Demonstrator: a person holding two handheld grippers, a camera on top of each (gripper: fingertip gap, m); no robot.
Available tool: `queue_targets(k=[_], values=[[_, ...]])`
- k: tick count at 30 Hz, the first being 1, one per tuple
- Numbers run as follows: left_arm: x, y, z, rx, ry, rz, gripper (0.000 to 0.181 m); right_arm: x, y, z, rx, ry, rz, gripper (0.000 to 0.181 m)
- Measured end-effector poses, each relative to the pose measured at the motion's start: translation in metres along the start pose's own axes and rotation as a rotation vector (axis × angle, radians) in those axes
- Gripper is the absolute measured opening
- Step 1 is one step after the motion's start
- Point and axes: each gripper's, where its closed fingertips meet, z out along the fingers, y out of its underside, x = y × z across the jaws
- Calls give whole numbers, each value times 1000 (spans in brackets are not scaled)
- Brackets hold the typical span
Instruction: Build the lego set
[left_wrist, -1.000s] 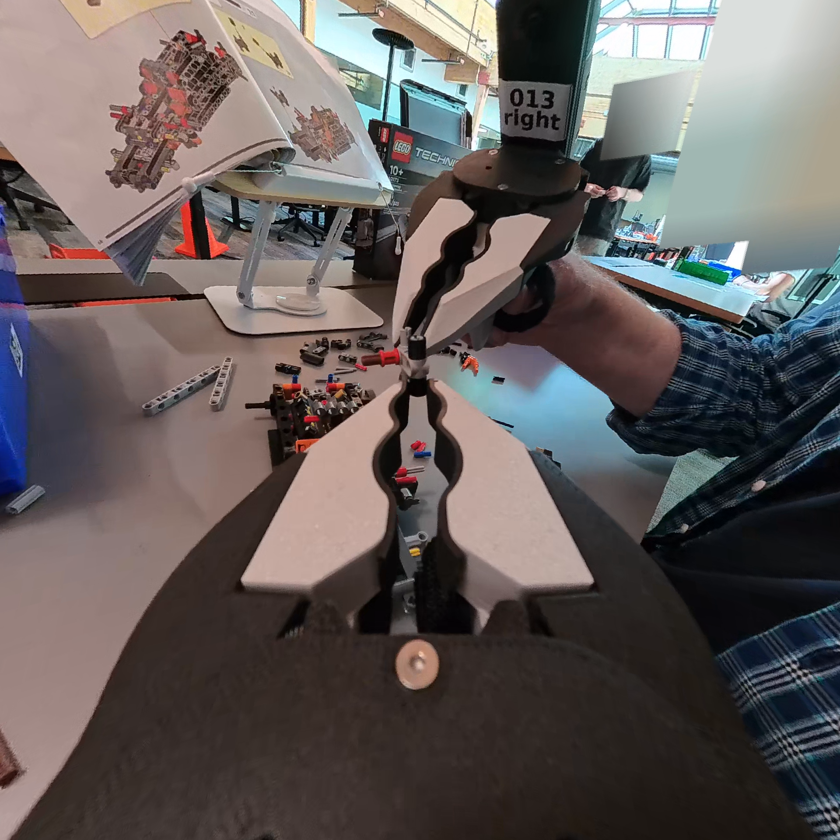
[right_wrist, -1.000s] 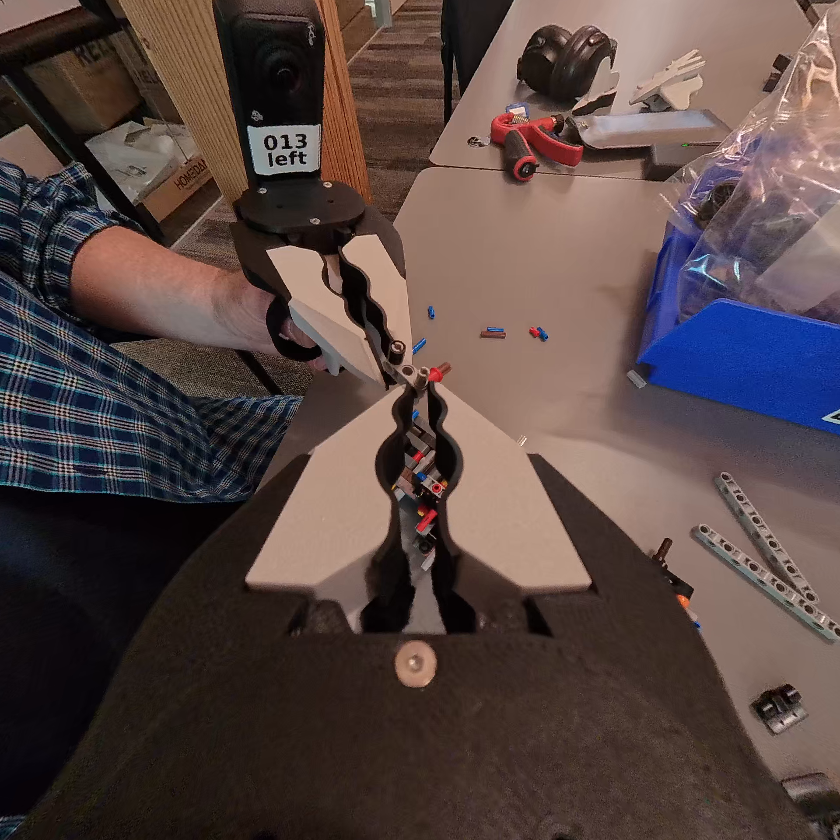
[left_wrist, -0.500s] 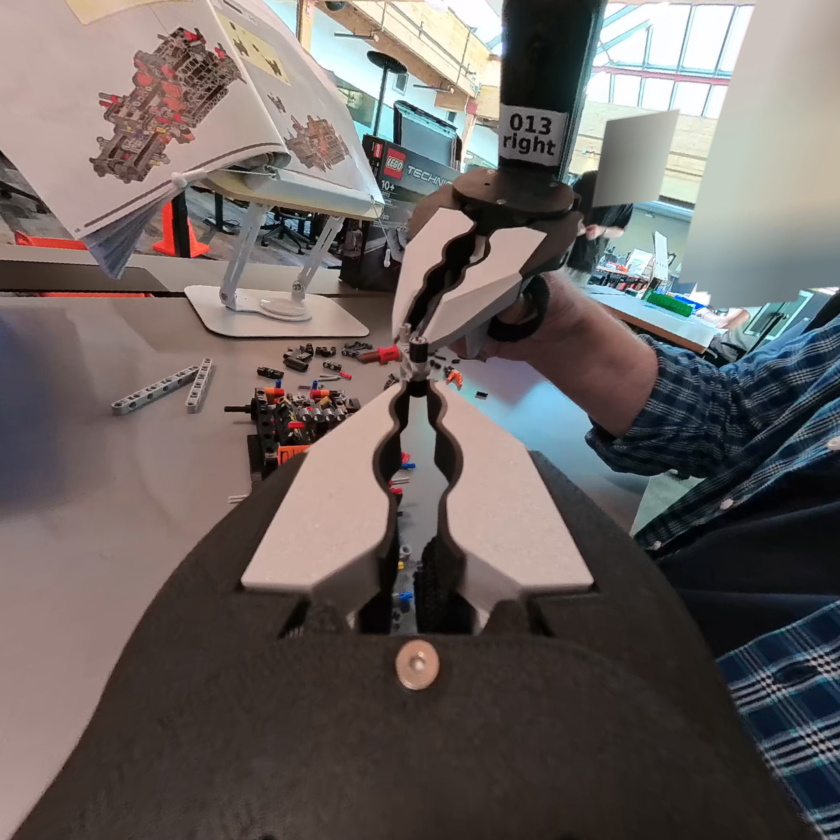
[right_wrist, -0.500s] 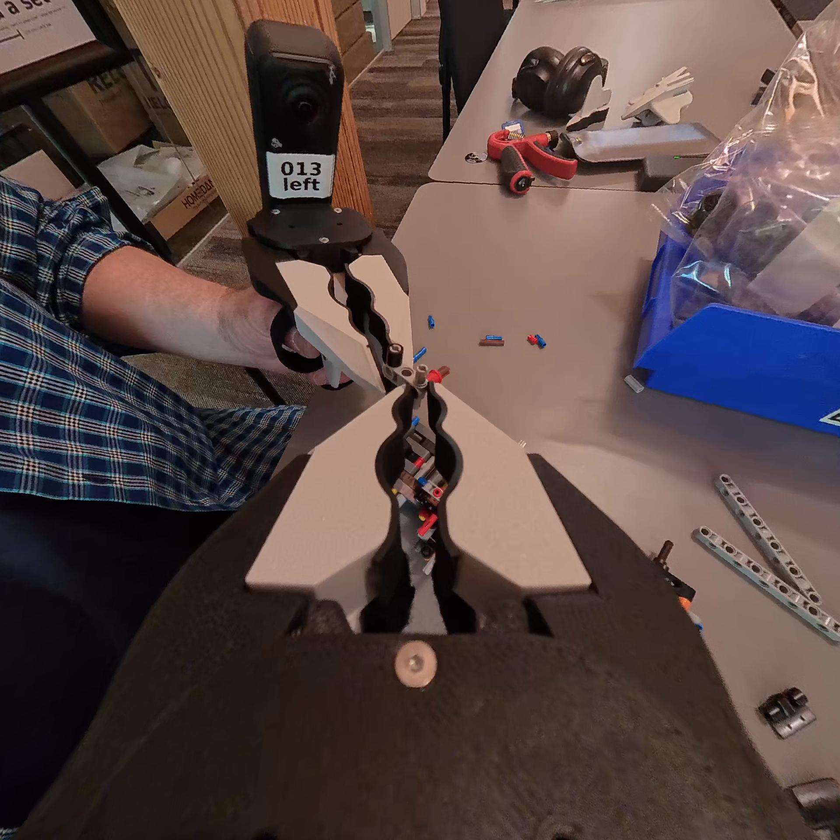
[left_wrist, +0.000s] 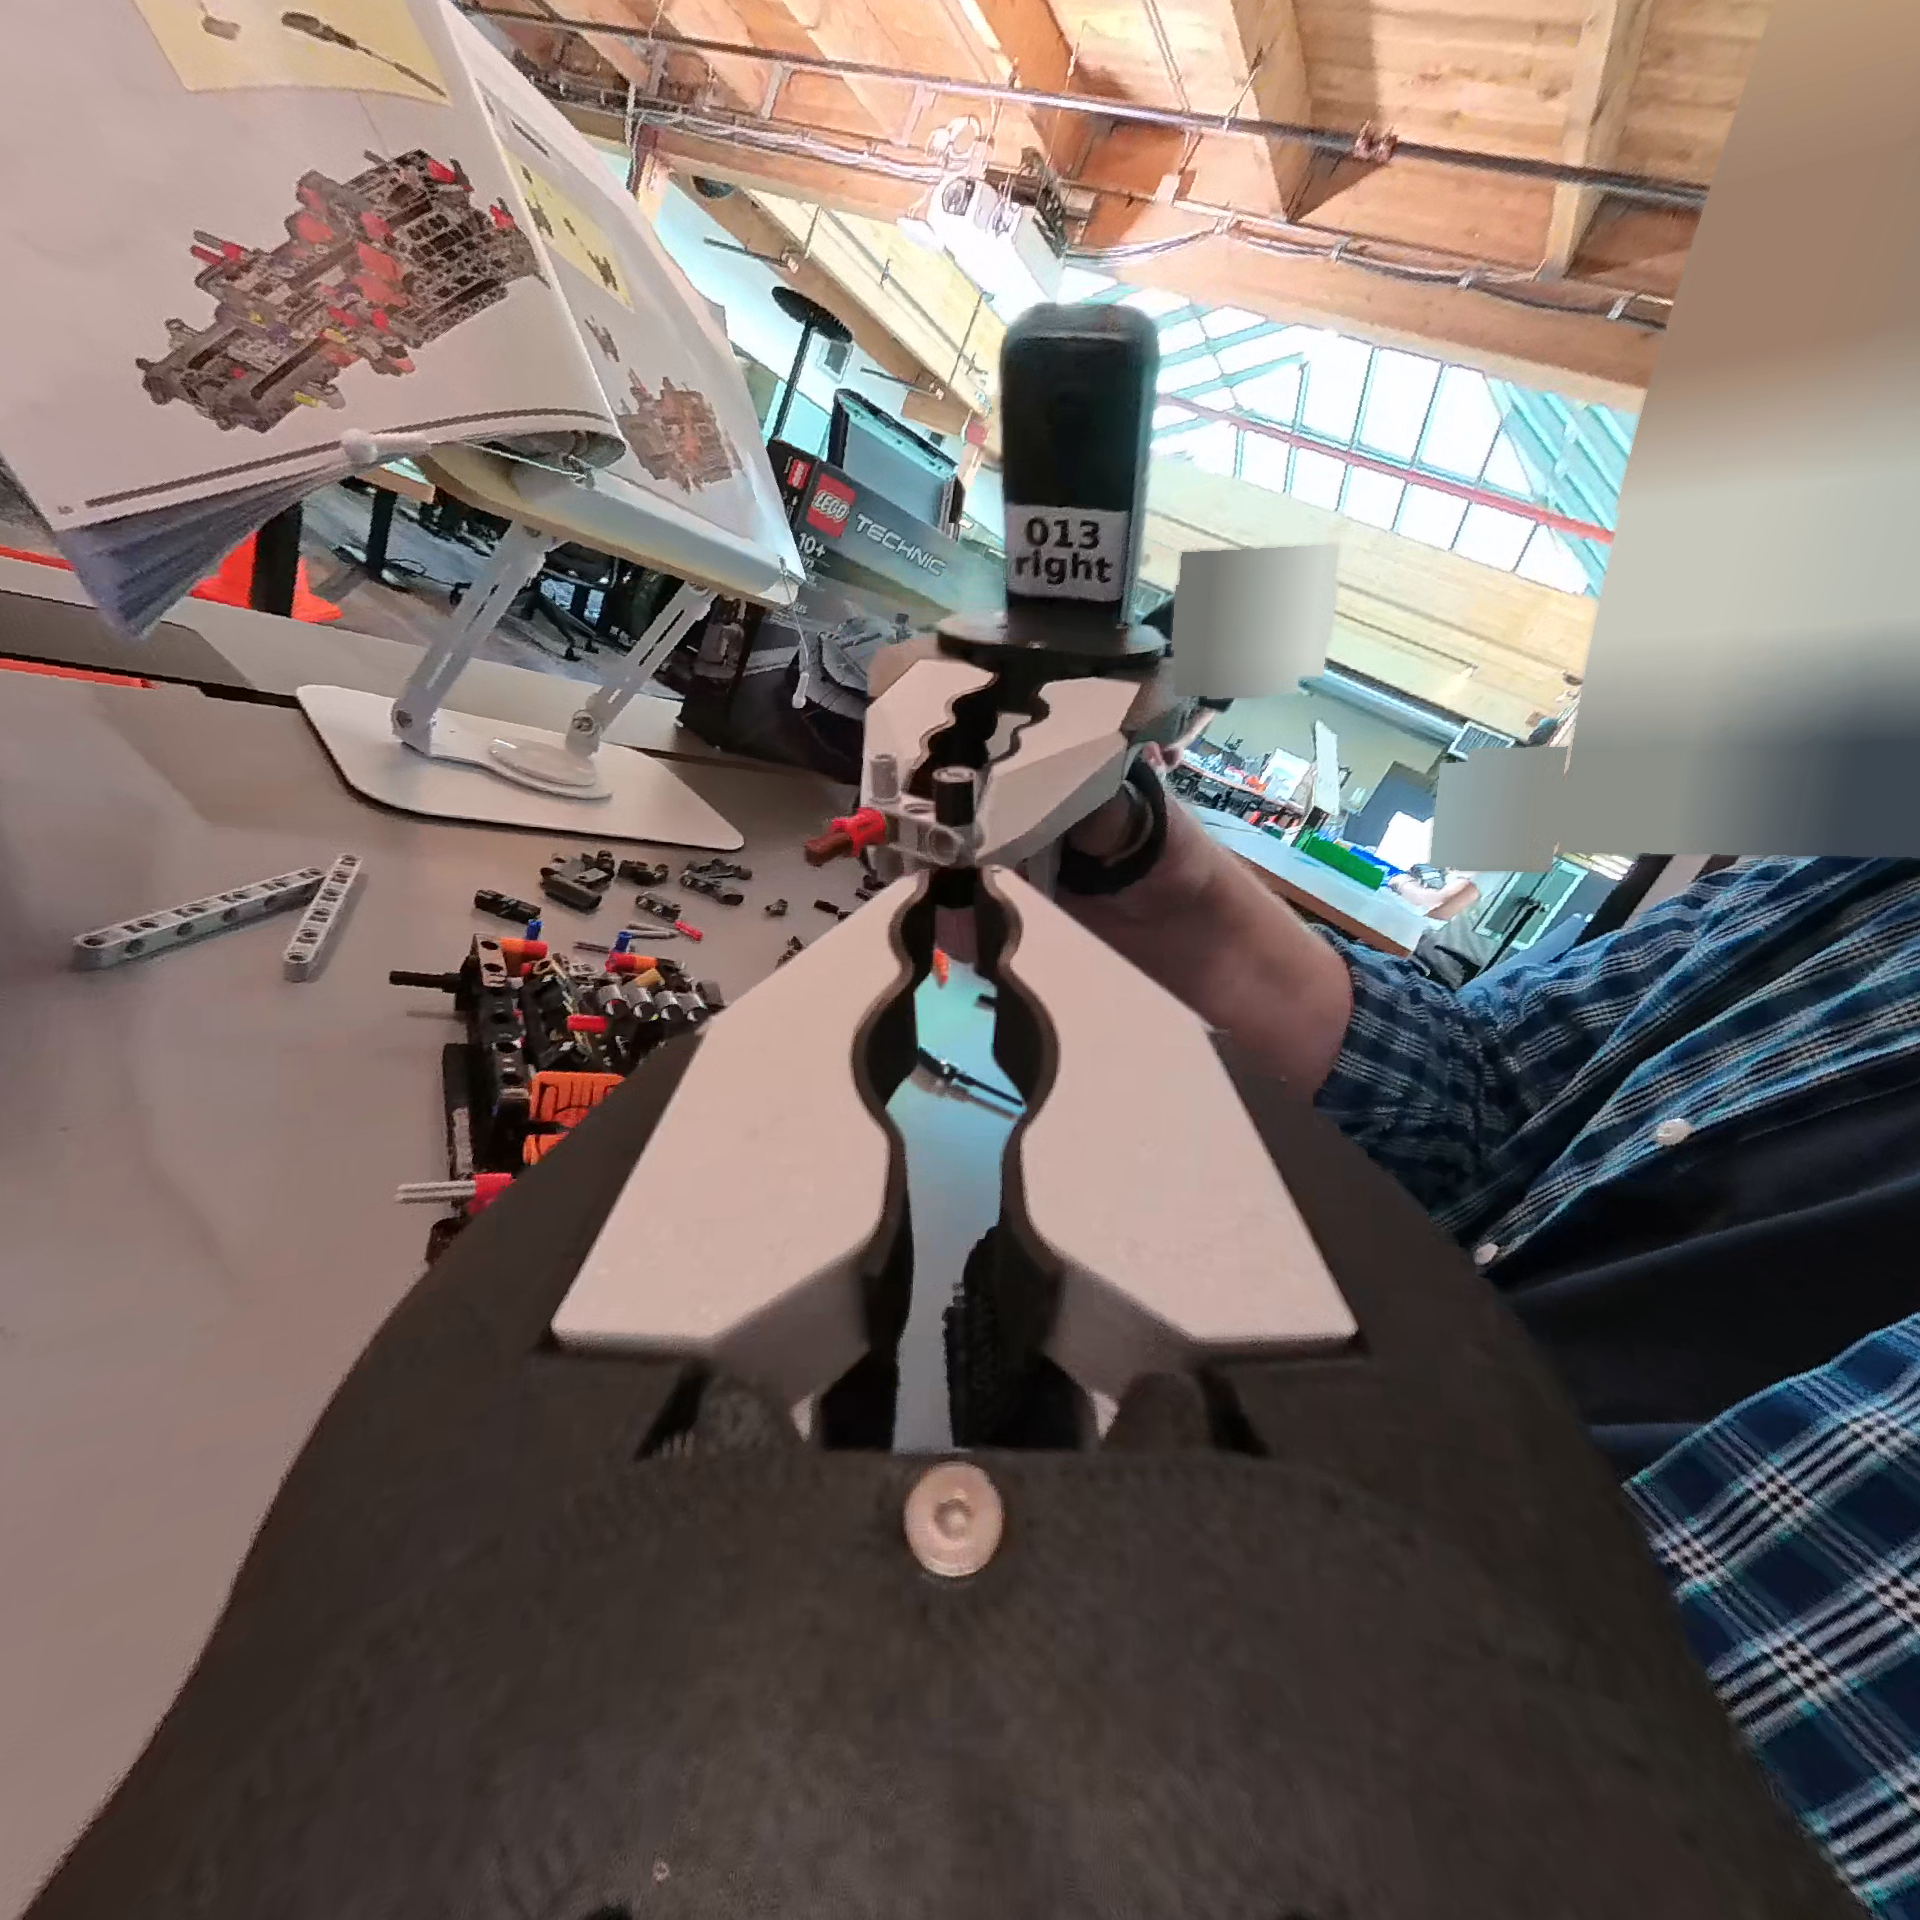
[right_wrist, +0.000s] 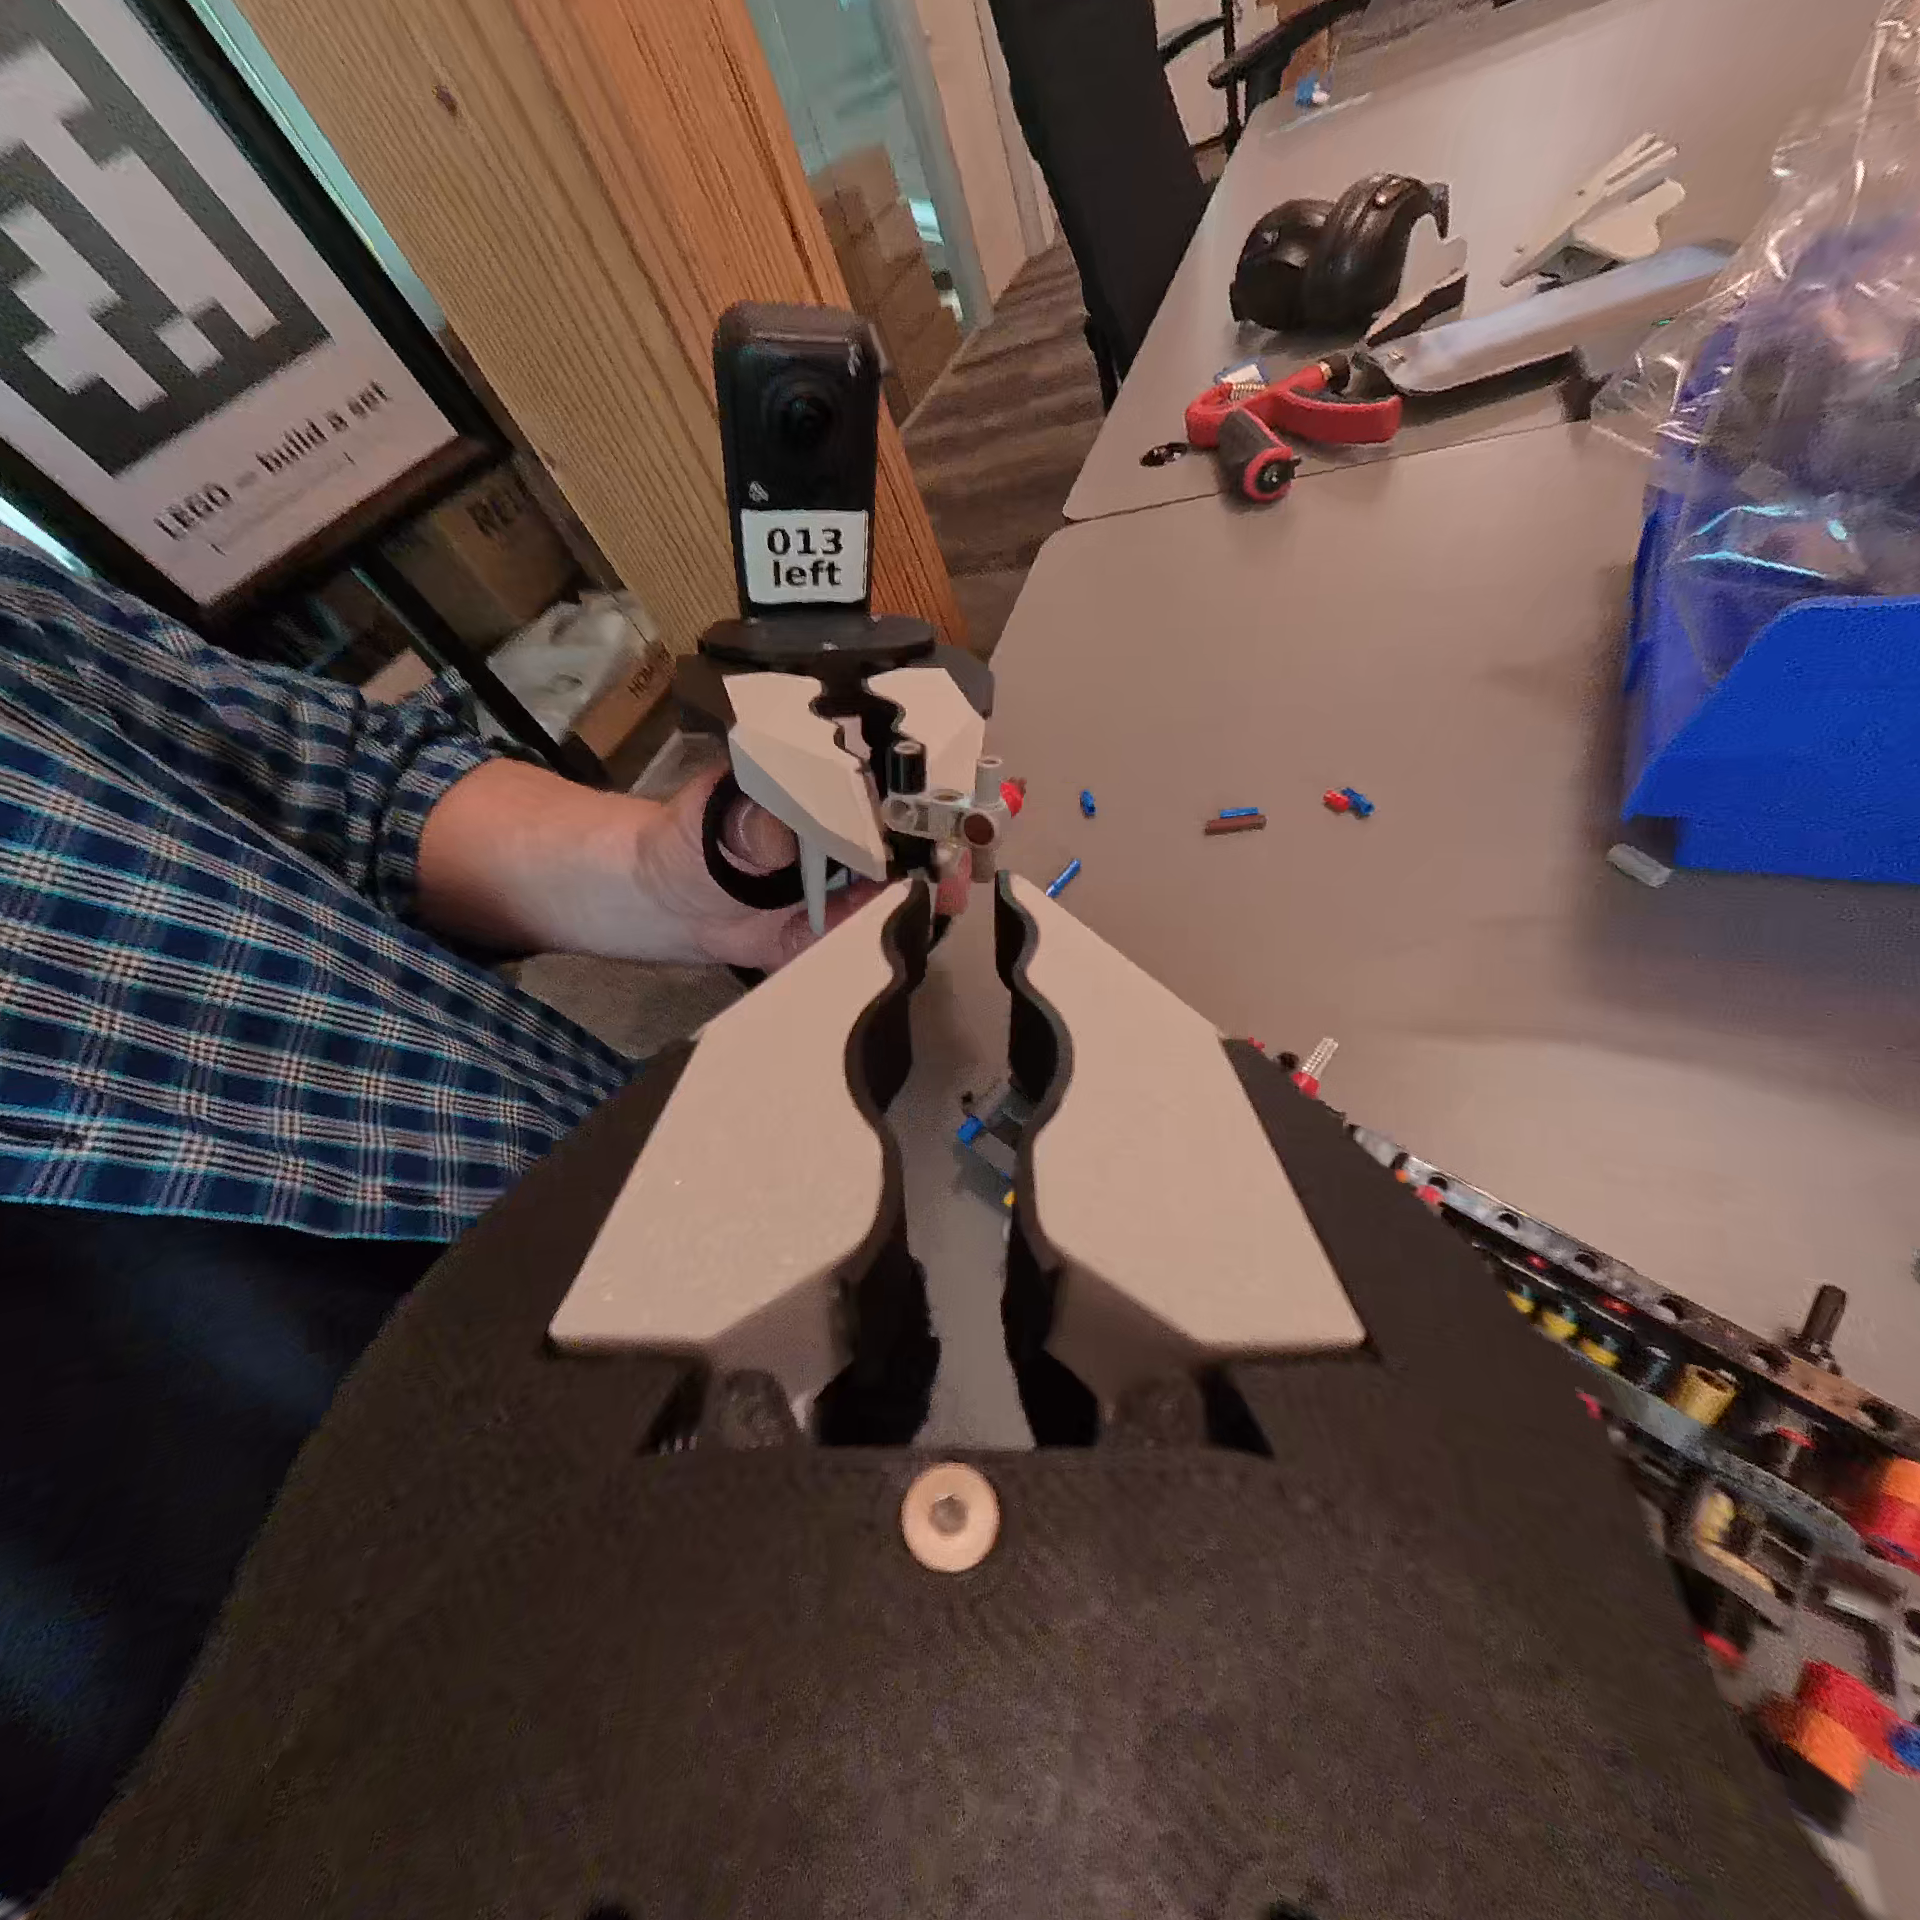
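Grey worktable (left_wrist: 208, 1195) carries all parts; open workshop w/ timber ceiling behind.

**L gripper** (left_wrist: 951, 888): jaws narrow, clamped on the lower end of a black pin (left_wrist: 951, 800). The pin stands upright just ahead of the tips. In the right wrist view, L gripper (right_wrist: 883, 836) sits directly ahead of the R tips, held by a hand (right_wrist: 665, 873).

**R gripper** (right_wrist: 956, 883): jaws narrow, tips closed around the grey connector sub-assy (right_wrist: 940, 816). In the left wrist view, R gripper (left_wrist: 930, 842) faces the L tips head-on, tip to tip.

**Sub-assy** (left_wrist: 930, 821): held in the air between both tools, clear of the table. Black pin passes through it; red pin (left_wrist: 854, 828) projects sideways, light grey pin (left_wrist: 883, 774) points up.

**Left of L gripper:**
- Part-built model (left_wrist: 561, 1029), near, on the table.
- Two grey beams (left_wrist: 208, 920), farther left, ends touching.
- Small loose parts (left_wrist: 644, 878), ahead of the model.
- Instruction booklet (left_wrist: 312, 260), open on a white stand (left_wrist: 499, 748), ahead-left.

**Right of R gripper:**
- Blue bin (right_wrist: 1787, 748) w/ clear bags (right_wrist: 1818, 312), ahead-right.
- Loose blue and brown pins (right_wrist: 1236, 819), ahead.
- Red-handled tool (right_wrist: 1288, 416), far ahead on the next table.
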Motion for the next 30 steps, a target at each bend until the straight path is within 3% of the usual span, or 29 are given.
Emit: queue_targets(k=[22,30], values=[[13,-3,1,35,136,-91,7,-8,-9,3,160,-180,197,2],[8,0,1,21,138,-125,7,-4,-7,3,133,-111,131,2]])
